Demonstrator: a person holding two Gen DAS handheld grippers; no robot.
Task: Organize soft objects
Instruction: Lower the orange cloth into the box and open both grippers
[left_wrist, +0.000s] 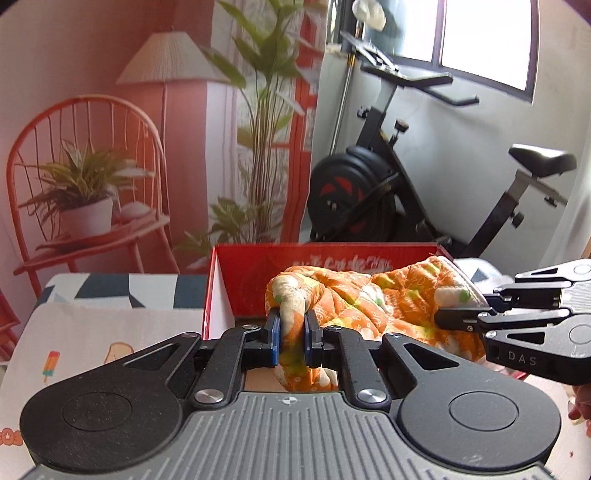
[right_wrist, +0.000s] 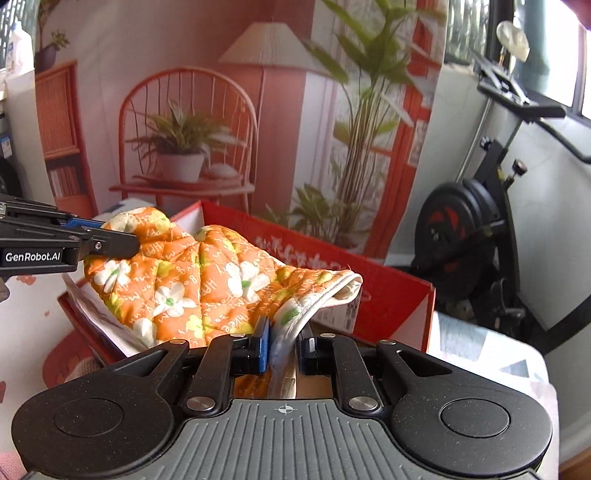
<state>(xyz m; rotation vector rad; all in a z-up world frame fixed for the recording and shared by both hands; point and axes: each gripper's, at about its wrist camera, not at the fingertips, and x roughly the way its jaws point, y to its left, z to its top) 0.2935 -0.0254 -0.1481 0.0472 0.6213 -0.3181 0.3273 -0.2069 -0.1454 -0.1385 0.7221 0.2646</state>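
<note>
Cloth (left_wrist: 369, 306), orange quilted piece with white flowers and a white trimmed edge, stretched between two grippers over an open red box (left_wrist: 221, 280). Left gripper (left_wrist: 292, 341) has its blue pads narrowed onto a bunched orange end of the cloth, fabric squeezed between them and hanging below. Right gripper (right_wrist: 283, 349) likewise nearly closed, pinching the white-trimmed edge of the cloth between its pads. In the left wrist view the right gripper comes in from the right edge, tips at the cloth's far side, black body marked with letters. In the right wrist view the left gripper enters from the left edge, tip buried in the orange fabric.

Most of the cloth sits above or inside the box; cannot tell if the sagging middle touches the box floor. Box is red outside, pale inside on the side wall, white lettering on the inner back wall. It stands on a table with a patterned cover (left_wrist: 92, 332), popsicle and toast prints.

Behind: printed backdrop (left_wrist: 129, 129) showing a red chair, a potted plant and a lamp. Black exercise bike (left_wrist: 388, 184) to the right, window (left_wrist: 480, 37) above it. Fingertips of a hand just visible at the right edge in the left wrist view.
</note>
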